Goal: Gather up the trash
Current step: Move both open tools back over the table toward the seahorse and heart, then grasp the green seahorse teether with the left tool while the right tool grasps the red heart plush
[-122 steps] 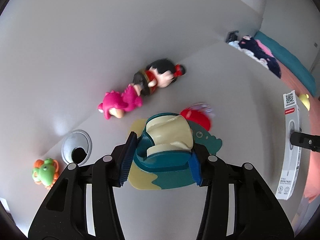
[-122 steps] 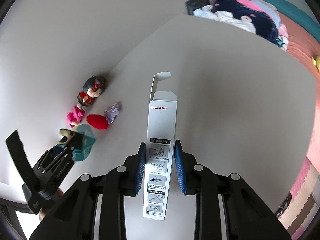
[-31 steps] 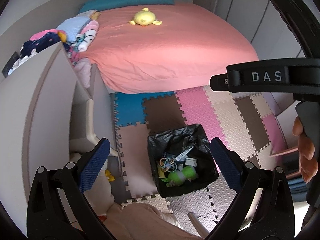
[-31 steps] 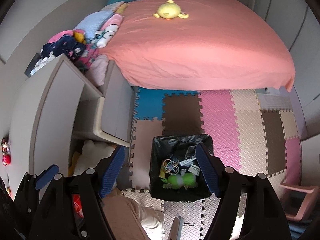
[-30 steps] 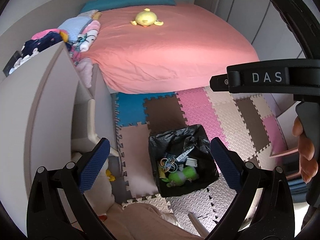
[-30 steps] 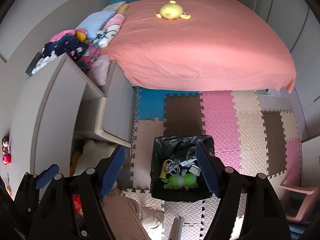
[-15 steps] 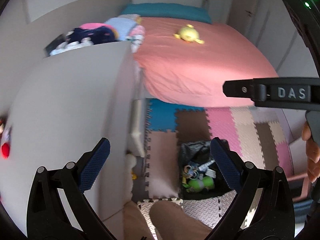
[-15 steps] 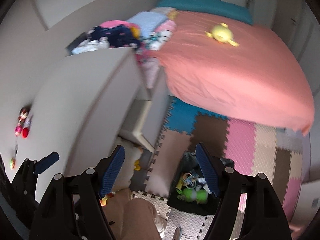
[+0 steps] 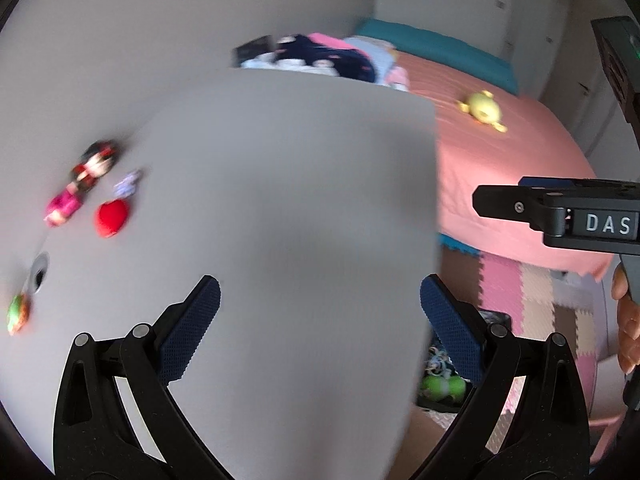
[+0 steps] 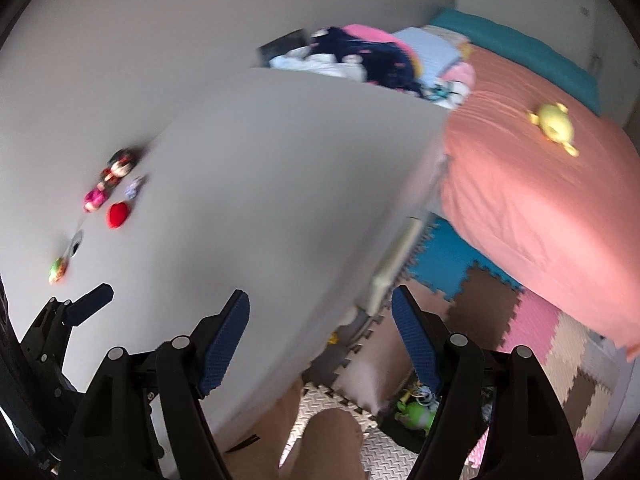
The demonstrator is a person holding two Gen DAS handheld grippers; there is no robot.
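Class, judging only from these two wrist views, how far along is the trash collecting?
Done: litter lies in the black-lined bin on the floor. In hand: nothing; left gripper and right gripper are open, empty. Left: a small purple wrapper and red round piece on the grey desk.

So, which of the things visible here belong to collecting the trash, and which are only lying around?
For the job:
- left gripper, open and empty
- right gripper, open and empty
- bin on the floor, holding trash
- purple wrapper on the desk, probably trash

Lying about:
- dolls
- red toy
- green toy
- yellow plush on the bed
- clothes
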